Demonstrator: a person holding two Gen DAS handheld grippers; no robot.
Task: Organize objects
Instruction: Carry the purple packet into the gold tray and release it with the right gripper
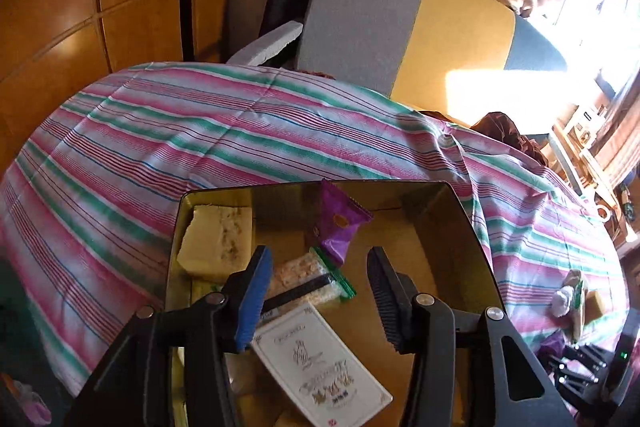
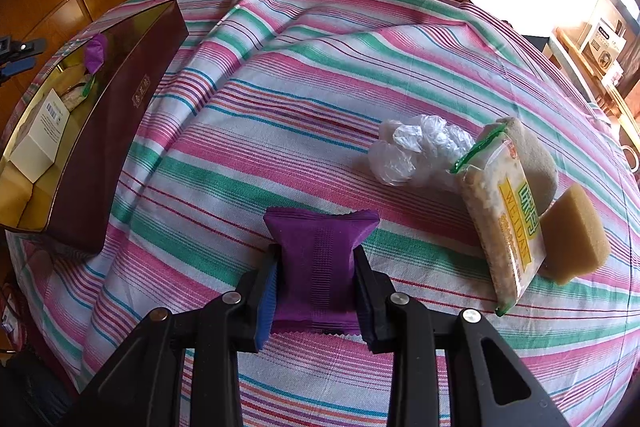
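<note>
Purple packet (image 2: pixel 320 259) between right jaws

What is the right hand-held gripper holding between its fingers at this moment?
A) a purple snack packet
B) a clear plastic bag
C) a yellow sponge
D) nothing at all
A: in the right wrist view, the right hand-held gripper is shut on the purple snack packet, while the yellow sponge and the clear plastic bag lie apart on the striped cloth.
</note>
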